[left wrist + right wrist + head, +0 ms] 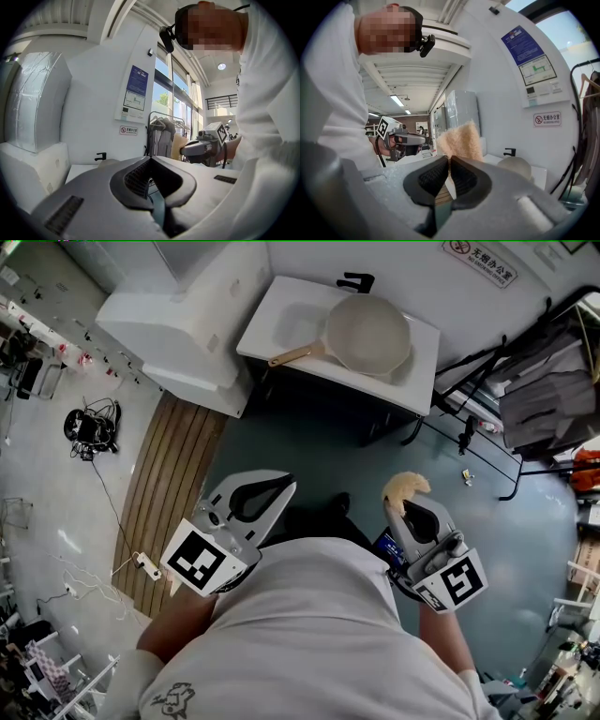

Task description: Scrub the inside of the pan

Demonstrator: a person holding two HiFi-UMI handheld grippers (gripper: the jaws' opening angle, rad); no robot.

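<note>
Left tongs (283, 481) pressed fully together, nothing between. Right tongs (399, 509) clamped on a tan fuzzy sponge (406, 487), tuft sticking out past the tips. Well ahead of both tongs, a round cream pan (367, 334) with wooden handle, resting on a white tabletop (281, 317).

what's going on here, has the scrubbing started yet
A person stands short of the white counter, where a cream pan with a wooden handle lies. The right gripper is shut on a tan sponge; the left gripper is shut and empty. Neither touches the pan, so scrubbing has not begun.
</note>
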